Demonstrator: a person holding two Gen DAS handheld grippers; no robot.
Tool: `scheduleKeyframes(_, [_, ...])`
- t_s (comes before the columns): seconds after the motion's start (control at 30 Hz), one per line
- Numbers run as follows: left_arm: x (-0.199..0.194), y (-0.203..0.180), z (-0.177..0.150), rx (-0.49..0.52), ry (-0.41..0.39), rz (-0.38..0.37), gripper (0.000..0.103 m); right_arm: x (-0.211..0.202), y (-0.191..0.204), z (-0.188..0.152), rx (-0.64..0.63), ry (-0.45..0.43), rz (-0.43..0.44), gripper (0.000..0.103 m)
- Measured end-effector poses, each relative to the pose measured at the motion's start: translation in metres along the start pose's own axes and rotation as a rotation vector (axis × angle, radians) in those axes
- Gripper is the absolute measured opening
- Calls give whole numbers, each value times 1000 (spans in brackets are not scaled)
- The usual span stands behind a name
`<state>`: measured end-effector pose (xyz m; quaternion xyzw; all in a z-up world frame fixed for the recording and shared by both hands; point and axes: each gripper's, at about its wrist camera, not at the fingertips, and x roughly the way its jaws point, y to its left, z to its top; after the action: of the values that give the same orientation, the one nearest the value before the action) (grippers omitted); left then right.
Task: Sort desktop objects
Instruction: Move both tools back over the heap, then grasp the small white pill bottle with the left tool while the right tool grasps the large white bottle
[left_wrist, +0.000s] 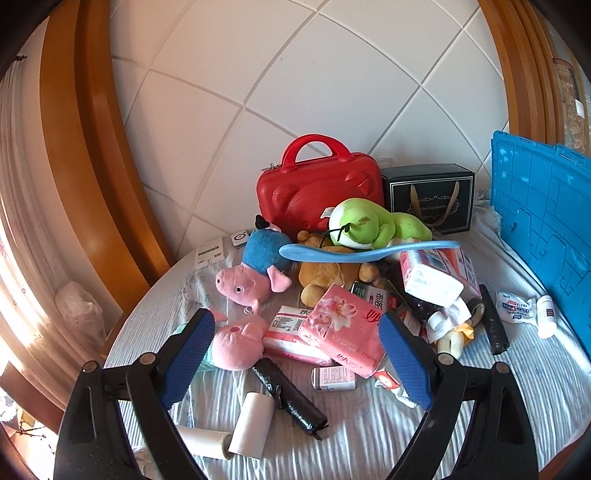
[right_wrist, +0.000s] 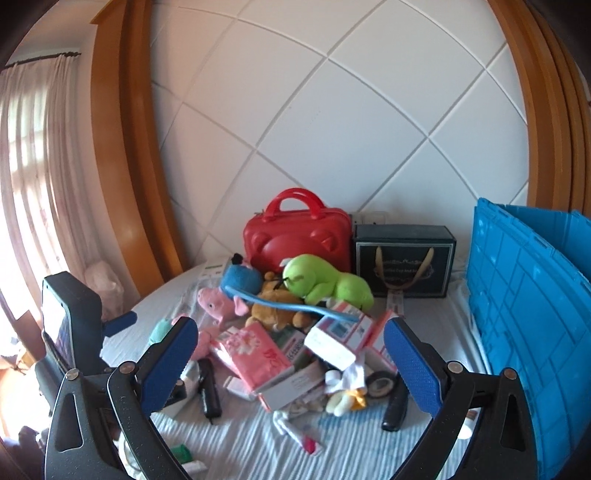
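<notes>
Toys, tissue packs and rolls lie heaped mid-bed, unsorted, beside an upright blue crate, likely their destination. Left gripper and right gripper both hover with jaws wide and empty, apparently picking a first target.

Glossy red hard-plastic case, fuzzy green plush frog, ribbed pale cloth bedcover, matt ribbed blue plastic crate, glossy wood frame.
</notes>
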<state>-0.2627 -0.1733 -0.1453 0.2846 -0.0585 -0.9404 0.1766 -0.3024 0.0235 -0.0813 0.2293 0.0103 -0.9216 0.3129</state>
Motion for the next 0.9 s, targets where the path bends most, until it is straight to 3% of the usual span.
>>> scheduleKeyframes(0.17, [-18,16,-30,-9,28,58,91,7,20,-24,-74,43,55,102])
scheduleKeyframes(0.3, [-29,40,-59,-27,66,116,91,9,33,-55,-64,119,119,102])
scheduleKeyframes(0.47, [-34,81,-84,-39,103,134,91,8,63,-83,-58,206,154,102])
scheduleKeyframes(0.67, [-44,123,-112,65,52,51,91,7,117,-107,-56,248,98,102])
scheduleKeyframes(0.9, [-50,170,-173,175,115,-135,91,9,177,-153,81,349,-44,102])
